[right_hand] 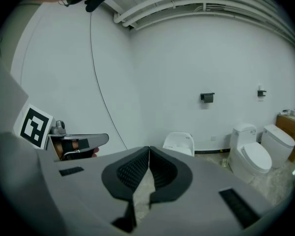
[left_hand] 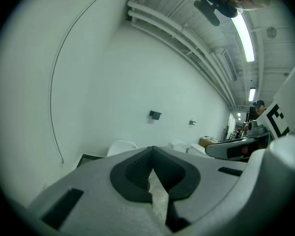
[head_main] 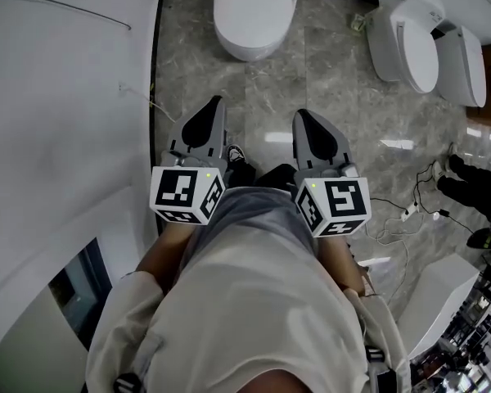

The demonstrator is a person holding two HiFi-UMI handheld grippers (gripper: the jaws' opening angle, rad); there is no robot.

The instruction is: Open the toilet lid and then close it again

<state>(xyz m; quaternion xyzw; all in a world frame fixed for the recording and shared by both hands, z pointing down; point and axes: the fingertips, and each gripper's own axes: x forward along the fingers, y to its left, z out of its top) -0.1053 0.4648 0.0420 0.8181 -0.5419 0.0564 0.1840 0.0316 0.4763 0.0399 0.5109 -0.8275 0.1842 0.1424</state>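
A white toilet (head_main: 254, 11) stands on the grey marble floor at the top centre of the head view, its lid down. It also shows small past the jaws as the toilet (left_hand: 122, 146) in the left gripper view and the toilet (right_hand: 179, 142) in the right gripper view. My left gripper (head_main: 215, 101) and right gripper (head_main: 301, 115) are held side by side in front of me, well short of the toilet, pointing toward it. Both are shut with nothing between the pads: the left gripper (left_hand: 151, 149) and the right gripper (right_hand: 149, 149) show their jaw tips meeting.
Two more white toilets (head_main: 413, 39) (head_main: 466, 64) stand along the right wall. A white wall (head_main: 65, 97) runs close on the left behind a black floor strip (head_main: 154, 72). Cables and a power strip (head_main: 405, 213) lie at right, near another person's shoes (head_main: 462, 178).
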